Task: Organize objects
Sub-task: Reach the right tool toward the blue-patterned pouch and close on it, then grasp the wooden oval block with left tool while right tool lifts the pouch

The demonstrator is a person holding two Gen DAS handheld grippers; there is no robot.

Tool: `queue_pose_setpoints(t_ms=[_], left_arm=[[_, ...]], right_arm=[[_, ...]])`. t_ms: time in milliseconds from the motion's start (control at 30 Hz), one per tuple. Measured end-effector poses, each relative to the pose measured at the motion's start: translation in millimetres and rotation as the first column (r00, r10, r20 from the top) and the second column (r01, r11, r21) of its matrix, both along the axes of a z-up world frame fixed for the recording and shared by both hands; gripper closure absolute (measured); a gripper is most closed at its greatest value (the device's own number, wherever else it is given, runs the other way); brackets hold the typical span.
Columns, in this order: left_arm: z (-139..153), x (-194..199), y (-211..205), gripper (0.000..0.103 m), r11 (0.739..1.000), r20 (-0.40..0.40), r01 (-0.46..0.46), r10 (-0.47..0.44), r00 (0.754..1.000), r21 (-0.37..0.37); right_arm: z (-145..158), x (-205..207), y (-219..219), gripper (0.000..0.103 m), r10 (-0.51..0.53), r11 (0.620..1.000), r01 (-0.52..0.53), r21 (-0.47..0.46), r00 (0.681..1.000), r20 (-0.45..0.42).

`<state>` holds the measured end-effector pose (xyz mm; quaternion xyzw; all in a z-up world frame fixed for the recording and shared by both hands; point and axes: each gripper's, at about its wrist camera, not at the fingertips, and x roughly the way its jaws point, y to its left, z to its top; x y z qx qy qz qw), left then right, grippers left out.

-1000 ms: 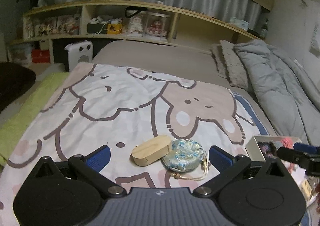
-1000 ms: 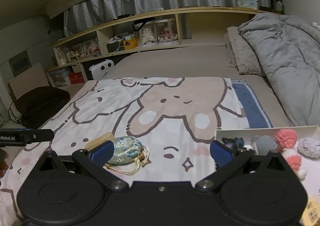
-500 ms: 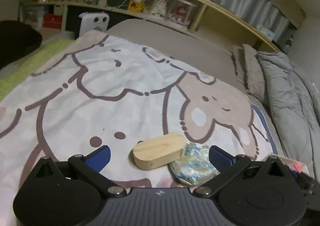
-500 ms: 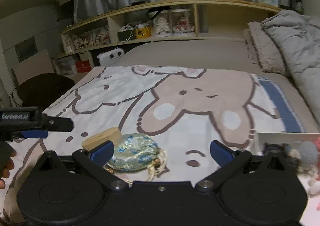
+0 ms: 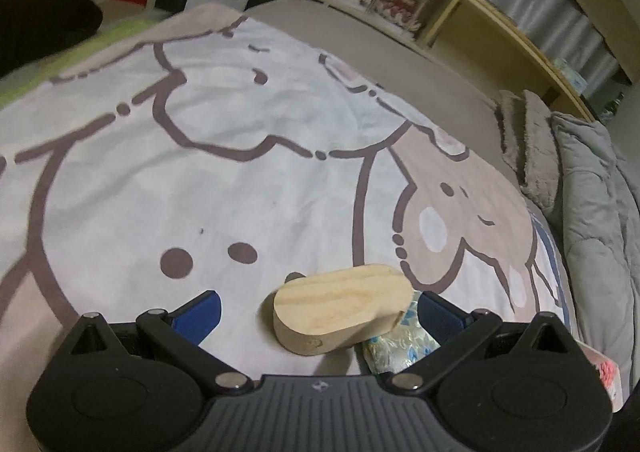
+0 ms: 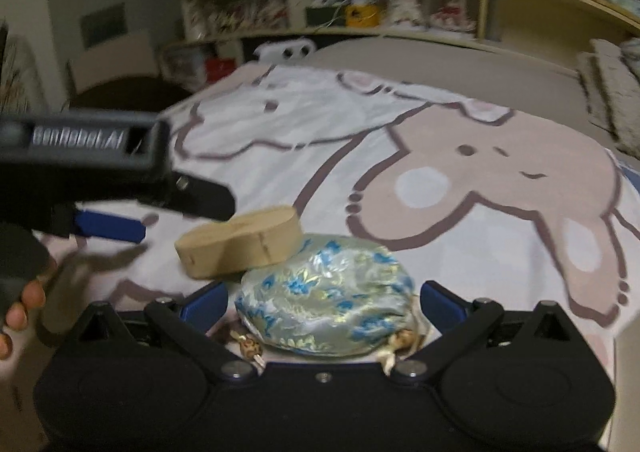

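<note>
Straddling pouch point(image 6: 326, 302), apparently untouched: right hand-held gripper point(image 6: 324, 298).

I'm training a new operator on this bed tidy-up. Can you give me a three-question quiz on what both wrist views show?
1. True or false: the left claw is shut on the wooden box.
2. What lies between the right claw fingers? A) brocade pouch B) wooden box C) nothing
3. The box's one end rests on the ____.

Key: 1 false, it is open; 2 A; 3 pouch.
</note>
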<state>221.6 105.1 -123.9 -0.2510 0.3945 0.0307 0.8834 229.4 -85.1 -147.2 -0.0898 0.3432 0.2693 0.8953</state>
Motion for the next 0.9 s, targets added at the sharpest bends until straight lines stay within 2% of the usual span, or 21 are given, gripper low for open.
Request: queue_pose_setpoints(t_ms=[200,267,500,700,800,900], left_arm=[[-10.3,6.1,-2.6,0.000,0.999,-0.014,-0.014,0.013,1.000,-0.039],[-10.8,6.4,-4.2,0.000,0.999,-0.011,-0.011,0.010,1.000,-0.037],[-11.8,5.9,-12.5,0.000,0.999,-0.019,0.006,-0.006,1.000,-0.035],[-12.3,3.7,-25.5,0.000,0.999,-0.033,0.042,-0.041,0.999,0.021],[-11.6,2.1,-36.4,0.000,0.993,-0.051,0.094,-0.090,0.995,0.077],[-9.2,1.4,-42.7,0.000,0.973,-0.062,0.184,-0.177,0.982,0.140]], right_arm=[[-10.2,8.4,5.5,0.000,0.001,1.000,-0.002,-0.022,0.999,-0.033],[-10.1,8.7,4.6,0.011,0.006,1.000,-0.007,-0.021,0.999,-0.038],[-3.4,-10.9,-5.5,0.016,0.120,0.991,-0.122,-0.051,0.992,-0.037],[5.3,-42.8,-20.0,0.016,0.201,0.974,-0.208,-0.095,0.977,-0.077],[9.0,-52.2,-26.3,0.016,0.193,0.973,-0.203,-0.106,0.976,-0.097],[11.1,-56.4,-33.7,0.016,0.157,0.978,-0.170,-0.123,0.982,-0.105]])
